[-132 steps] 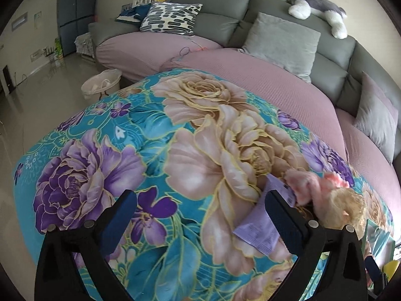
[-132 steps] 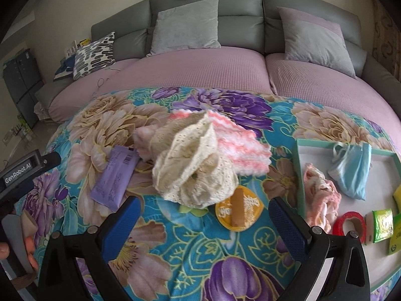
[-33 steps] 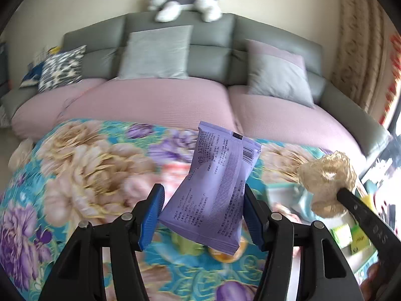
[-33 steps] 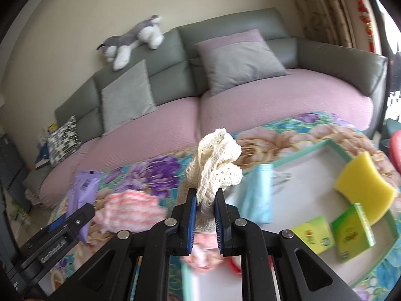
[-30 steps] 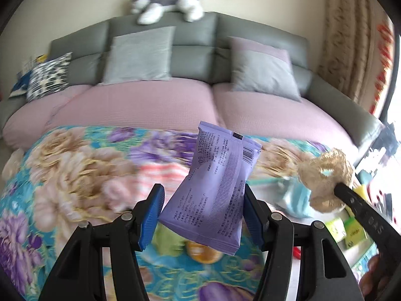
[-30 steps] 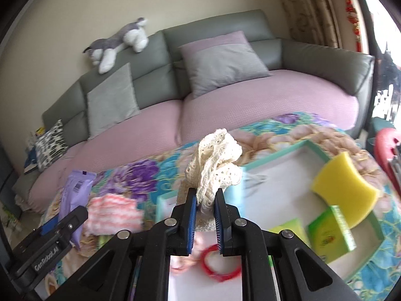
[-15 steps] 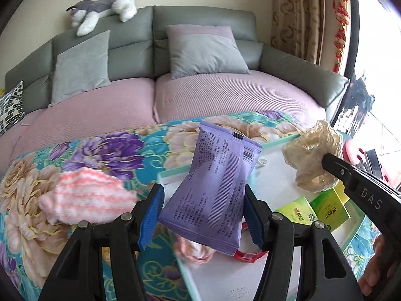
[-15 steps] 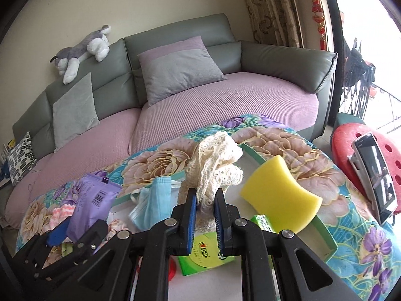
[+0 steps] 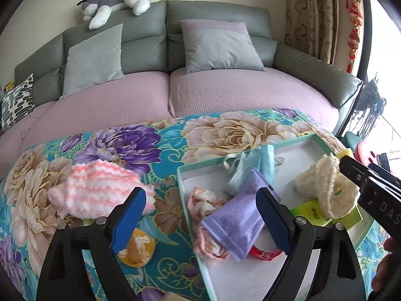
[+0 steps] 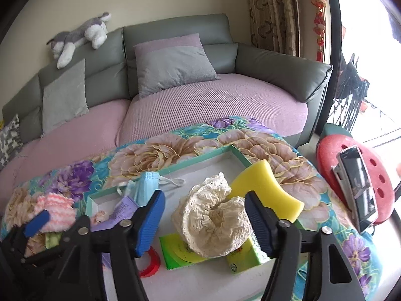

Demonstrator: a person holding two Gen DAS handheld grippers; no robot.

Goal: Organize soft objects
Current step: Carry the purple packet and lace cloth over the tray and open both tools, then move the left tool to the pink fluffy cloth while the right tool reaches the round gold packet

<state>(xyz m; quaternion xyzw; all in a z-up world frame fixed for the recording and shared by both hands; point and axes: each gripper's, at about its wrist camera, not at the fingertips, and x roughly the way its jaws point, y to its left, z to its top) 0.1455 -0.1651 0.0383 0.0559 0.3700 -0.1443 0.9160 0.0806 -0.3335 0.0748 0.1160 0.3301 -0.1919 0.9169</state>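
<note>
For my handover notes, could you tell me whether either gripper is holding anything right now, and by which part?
Nothing is held. The left gripper is opening over the purple packet; the right gripper is opening around the cream lace piece, both lying in the tray.

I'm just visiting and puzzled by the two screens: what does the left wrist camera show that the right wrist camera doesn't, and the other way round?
Only the left wrist view shows the orange round packet on the floral blanket and the patterned pillow's full print.

Only the right wrist view shows the red stool with a phone leaning on it, and most of the yellow sponge.

Both show the tray, cream lace piece, purple packet, blue mask, pink knit, sofa and plush dog.
</note>
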